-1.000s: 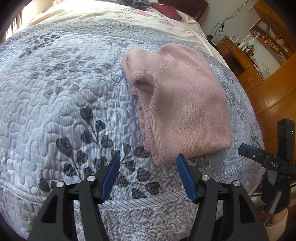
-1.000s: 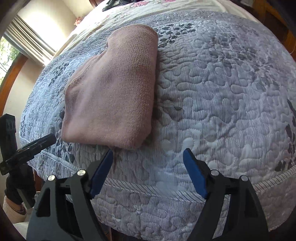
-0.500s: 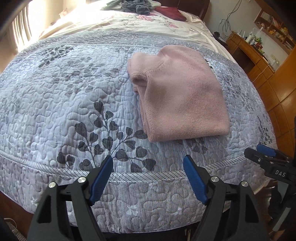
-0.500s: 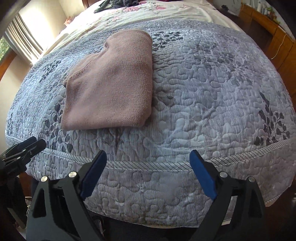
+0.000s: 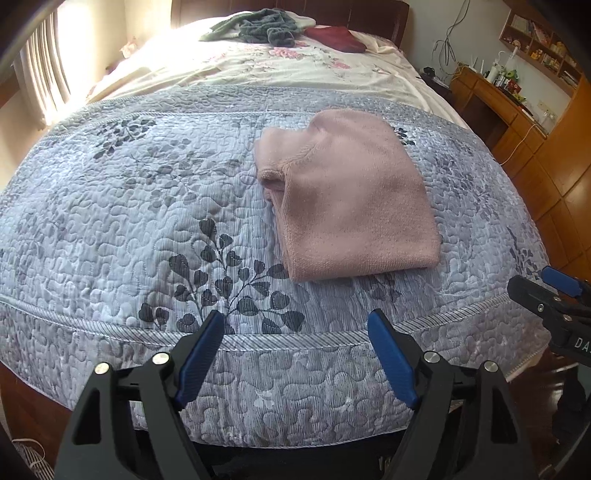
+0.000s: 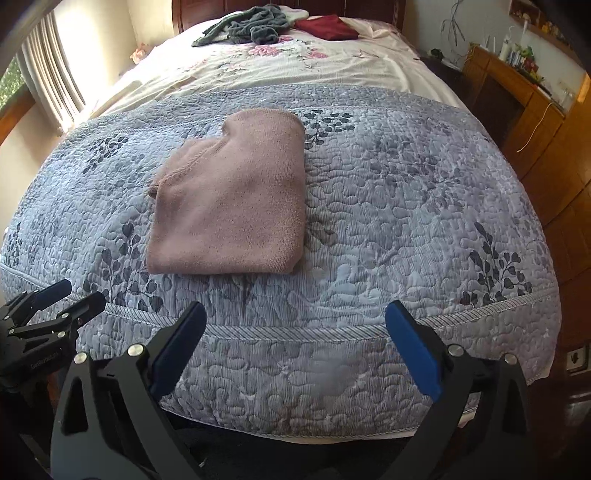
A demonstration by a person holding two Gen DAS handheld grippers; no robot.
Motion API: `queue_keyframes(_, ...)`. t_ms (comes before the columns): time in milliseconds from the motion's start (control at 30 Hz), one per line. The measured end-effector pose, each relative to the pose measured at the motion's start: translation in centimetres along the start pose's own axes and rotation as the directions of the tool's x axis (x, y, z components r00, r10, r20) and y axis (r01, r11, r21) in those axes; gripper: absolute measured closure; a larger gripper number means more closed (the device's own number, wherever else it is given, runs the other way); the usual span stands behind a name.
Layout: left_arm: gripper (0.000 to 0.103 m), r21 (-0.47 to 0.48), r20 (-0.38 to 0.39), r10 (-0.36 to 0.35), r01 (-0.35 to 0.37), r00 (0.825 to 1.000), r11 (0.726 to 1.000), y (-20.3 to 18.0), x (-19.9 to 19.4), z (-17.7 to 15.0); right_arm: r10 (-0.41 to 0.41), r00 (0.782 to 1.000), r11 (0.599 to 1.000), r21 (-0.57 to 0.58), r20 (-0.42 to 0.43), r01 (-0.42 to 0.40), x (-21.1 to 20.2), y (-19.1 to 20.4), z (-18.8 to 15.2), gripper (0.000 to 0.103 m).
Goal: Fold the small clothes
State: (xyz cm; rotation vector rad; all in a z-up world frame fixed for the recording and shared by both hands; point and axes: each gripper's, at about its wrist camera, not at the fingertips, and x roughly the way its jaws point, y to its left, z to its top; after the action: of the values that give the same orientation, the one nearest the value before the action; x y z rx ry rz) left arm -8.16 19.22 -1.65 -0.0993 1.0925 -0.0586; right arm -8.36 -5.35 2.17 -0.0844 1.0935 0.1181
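Your left claw [image 5: 295, 354] was wide open and held nothing, and your right claw [image 6: 293, 345] was the same; both hung off the foot edge of the bed [image 5: 110, 229], clear of the quilt. The pink knit garment [image 5: 351, 206] lay folded on the grey quilted cover, near the foot edge and toward the bed's right side, well short of the corner. From your left claw it sat ahead and slightly right; from your right claw it sat ahead and to the left [image 6: 236, 199]. Its long axis ran from the foot edge toward the headboard, and neither claw looked clearly nearer. It read as a soft, thick, fine-ribbed knit, a rounded rectangle with a folded near edge and stacked layers showing along its left side. The cover was stitched in pebbly loops with dark leaf prints. Other clothes [image 5: 266, 29] lay heaped far off by the headboard.
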Motion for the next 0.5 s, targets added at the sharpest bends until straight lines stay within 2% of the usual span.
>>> queue_keyframes(267,0.019,0.021,0.036,0.027,-0.028,0.999,0.999,-0.6,-2.4,-0.1,-0.009,1.0,1.0,0.001,0.027,0.009,-2.0,0.6,-0.1,0.004)
queue_keyframes(500,0.019,0.045,0.066,0.061,-0.064,0.996,0.997,-1.4,-3.7,-0.4,0.017,1.0,1.0,0.016,0.018,-0.018,-2.6,0.8,-0.5,0.004)
